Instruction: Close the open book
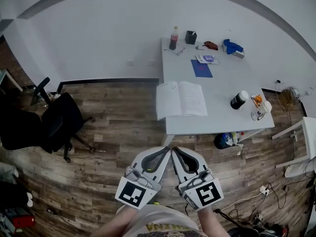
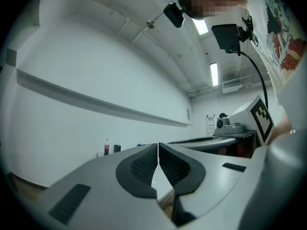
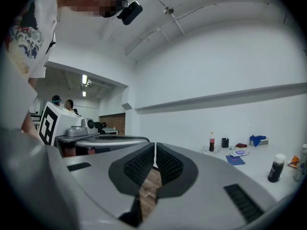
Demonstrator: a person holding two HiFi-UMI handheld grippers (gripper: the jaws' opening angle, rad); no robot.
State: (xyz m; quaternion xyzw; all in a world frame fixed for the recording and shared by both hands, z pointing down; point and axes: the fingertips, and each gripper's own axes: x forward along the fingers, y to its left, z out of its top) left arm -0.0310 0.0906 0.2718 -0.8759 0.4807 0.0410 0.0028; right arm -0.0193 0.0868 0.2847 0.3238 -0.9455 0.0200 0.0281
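An open white book [image 1: 180, 99] lies flat at the near left corner of the white table [image 1: 222, 100], its left page hanging a little over the table's edge. Both grippers hover side by side over the wood floor, short of the table. My left gripper [image 1: 168, 150] is shut with nothing in it, and my right gripper [image 1: 174, 150] is shut and empty too; their tips nearly touch. In the left gripper view the left gripper [image 2: 158, 146] has its jaws pressed together. In the right gripper view the right gripper [image 3: 155, 146] likewise has its jaws together.
On the table stand a cola bottle [image 1: 174, 38], a dark cup [image 1: 190, 37], a blue notebook [image 1: 201, 68], a blue cloth [image 1: 232, 46] and a black bottle with white cap [image 1: 239, 99]. A black office chair [image 1: 54, 122] stands to the left. Cables and a bag [image 1: 226, 140] lie under and right of the table.
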